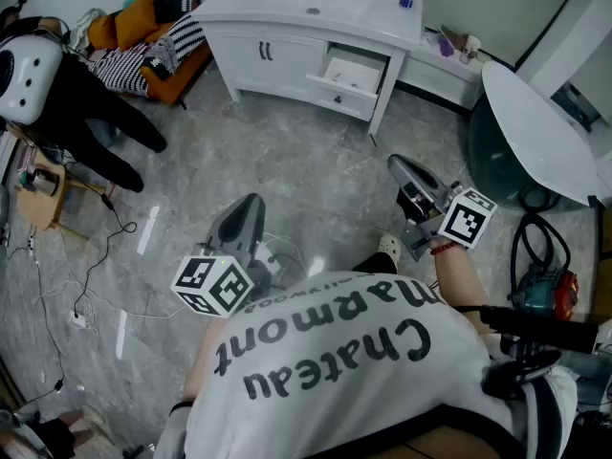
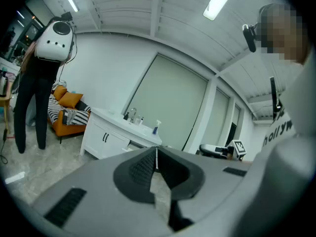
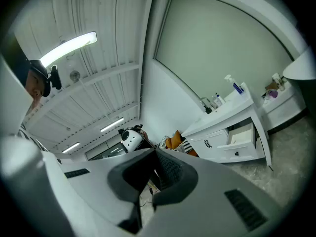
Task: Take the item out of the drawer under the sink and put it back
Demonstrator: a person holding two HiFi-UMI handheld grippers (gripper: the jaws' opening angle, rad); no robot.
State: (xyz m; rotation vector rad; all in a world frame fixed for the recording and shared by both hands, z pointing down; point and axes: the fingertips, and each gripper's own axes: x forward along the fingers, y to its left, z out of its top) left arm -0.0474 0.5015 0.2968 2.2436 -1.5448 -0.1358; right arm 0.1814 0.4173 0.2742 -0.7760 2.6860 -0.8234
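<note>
A grey marbled floor (image 1: 287,161) is seen to fill most of the head view, and at its far side a white vanity cabinet (image 1: 273,55) is set against the wall, with a sink in its top. A person in black (image 1: 91,113) with a white backpack is stood off to the left, well apart from the cabinet. Under the sink, on the cabinet's right half, the drawer (image 1: 352,70) is found already pulled out. Its inside is shown only as pale, so the item cannot be made out from here. The left gripper (image 1: 251,204) and the right gripper (image 1: 400,165) are held in front of the body, well short of the cabinet. On both, the jaws are pressed together with nothing between them. The approach is judged to be the step in hand. Next, the gap must be closed, one gripper's jaws parted, and the drawer reached into from above.
</note>
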